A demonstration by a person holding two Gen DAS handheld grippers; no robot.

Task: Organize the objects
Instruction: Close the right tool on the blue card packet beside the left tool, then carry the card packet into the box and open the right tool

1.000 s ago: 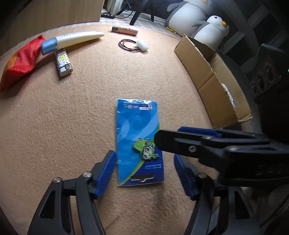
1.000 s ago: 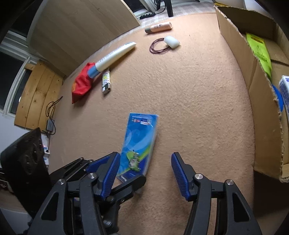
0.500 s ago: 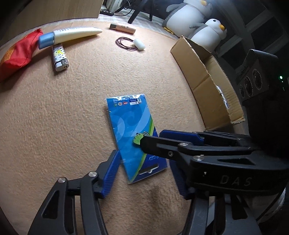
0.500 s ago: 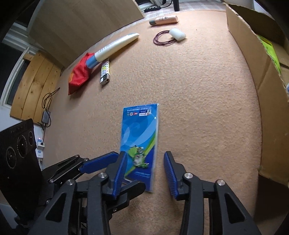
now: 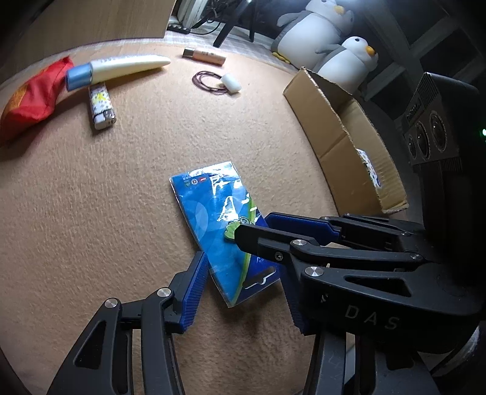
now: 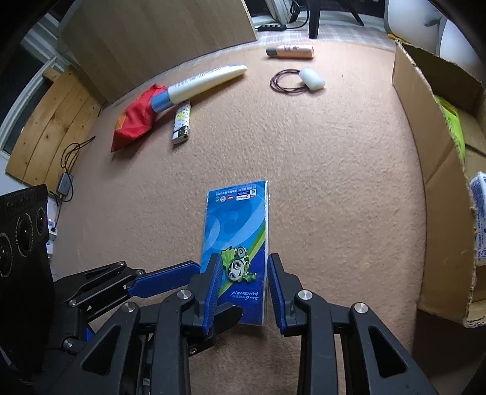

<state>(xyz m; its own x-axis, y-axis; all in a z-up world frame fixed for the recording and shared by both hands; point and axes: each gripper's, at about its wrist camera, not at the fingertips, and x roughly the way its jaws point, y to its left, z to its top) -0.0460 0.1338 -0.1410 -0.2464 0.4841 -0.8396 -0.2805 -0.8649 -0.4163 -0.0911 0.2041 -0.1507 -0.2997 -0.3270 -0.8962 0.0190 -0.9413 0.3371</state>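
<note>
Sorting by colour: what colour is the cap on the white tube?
Light blue cap, clearest in the right wrist view.

Tan carpet (image 6: 349,182) covers the floor. Two penguin plushies (image 5: 322,27) sit beyond the carpet's far edge, the smaller one (image 5: 354,57) in front. A wood panel (image 6: 158,39) leans at the back left, a plank board (image 6: 51,127) stands at far left. A power strip (image 6: 272,27) lies behind the carpet. Black cable and adapter (image 6: 65,182) lie off the carpet's left edge.
</note>
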